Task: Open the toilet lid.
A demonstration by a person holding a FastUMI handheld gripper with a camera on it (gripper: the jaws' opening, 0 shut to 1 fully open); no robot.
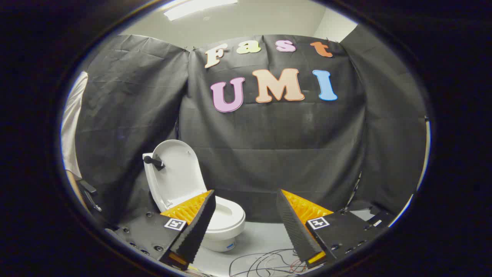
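Observation:
A small white toilet (225, 225) stands on the pale floor beyond my left finger. Its lid (175, 173) is raised and leans back against the tank, with a small black handle (153, 161) sticking out near its top left. The seat and bowl opening (226, 211) are uncovered. My gripper (246, 209) is open, with a wide gap and nothing between the fingers. The left finger (194, 225) overlaps the toilet's left side in the picture; the right finger (296, 227) is off to the toilet's right. The gripper hangs back from the toilet, not touching it.
Black cloth walls (269, 154) close the booth behind and beside the toilet. Loose cables (265, 263) lie on the floor below the fingers. A person's white sleeve (71, 127) shows at the far left, beside dark equipment (90, 196).

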